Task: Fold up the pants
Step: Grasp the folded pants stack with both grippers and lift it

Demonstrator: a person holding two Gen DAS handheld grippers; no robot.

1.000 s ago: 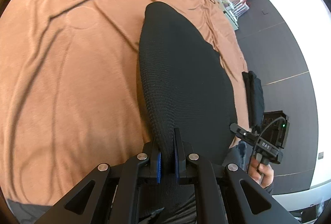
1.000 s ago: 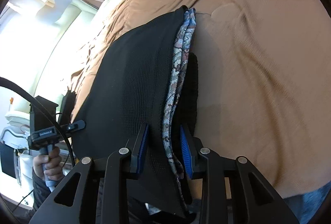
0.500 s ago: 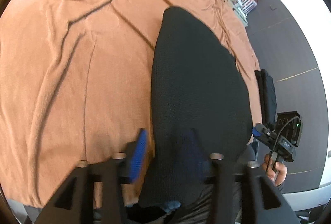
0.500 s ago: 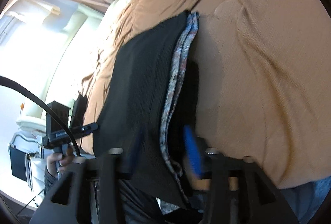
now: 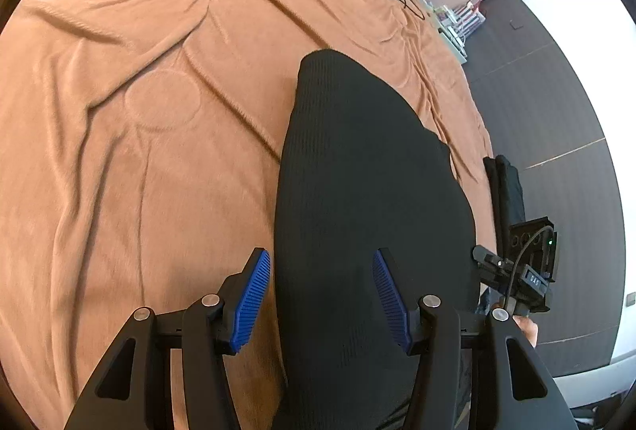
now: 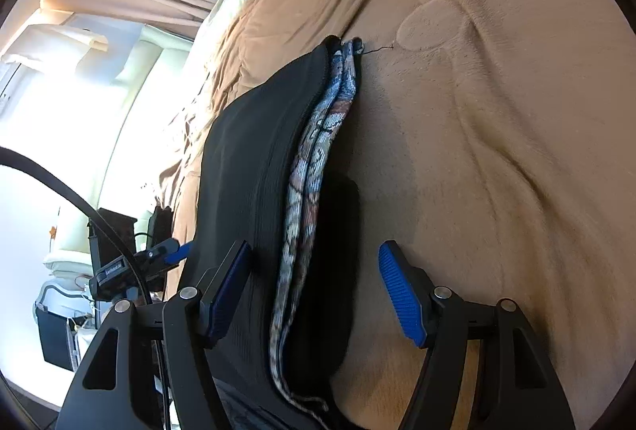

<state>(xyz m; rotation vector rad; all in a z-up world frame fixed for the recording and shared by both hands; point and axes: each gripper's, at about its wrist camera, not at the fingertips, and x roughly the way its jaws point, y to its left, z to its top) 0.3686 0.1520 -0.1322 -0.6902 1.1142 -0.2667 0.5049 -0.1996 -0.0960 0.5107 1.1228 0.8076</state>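
Pants [image 5: 369, 199] flat on blanket [image 5: 139, 152], apparently folded lengthwise.

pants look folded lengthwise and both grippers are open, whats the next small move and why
Probably draw both grippers back. The left gripper and right gripper have just opened, pads off the pants, which lie flat on the brown blanket; then regrip for the crosswise fold.

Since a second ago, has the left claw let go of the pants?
Yes. The left claw has just opened; its blue pads now stand clear of the black pants, which lie on the brown blanket.
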